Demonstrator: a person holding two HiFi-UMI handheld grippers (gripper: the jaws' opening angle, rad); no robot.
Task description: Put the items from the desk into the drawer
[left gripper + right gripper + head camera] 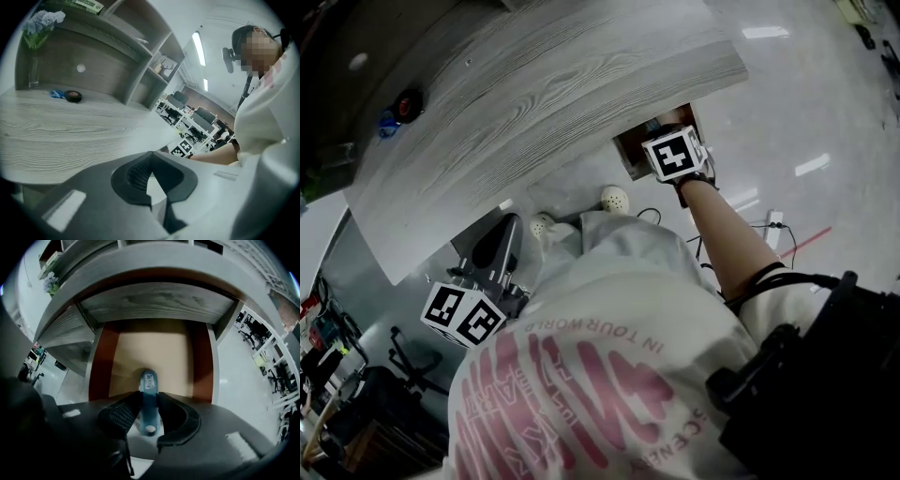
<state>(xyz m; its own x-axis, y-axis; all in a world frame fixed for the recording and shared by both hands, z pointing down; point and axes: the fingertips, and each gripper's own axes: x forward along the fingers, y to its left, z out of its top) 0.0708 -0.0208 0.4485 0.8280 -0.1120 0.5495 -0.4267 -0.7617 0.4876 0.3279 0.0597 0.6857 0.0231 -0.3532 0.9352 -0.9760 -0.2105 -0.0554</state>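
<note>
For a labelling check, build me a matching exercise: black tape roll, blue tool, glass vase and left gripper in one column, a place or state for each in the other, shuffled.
1 black tape roll
2 blue tool
3 glass vase
4 left gripper

A clamped in the right gripper over the open drawer
B holds pale flowers
C nothing between its jaws
D lying on the desk beside a small blue item

Pairs: 1-D, 2-A, 3-B, 4-C.
</note>
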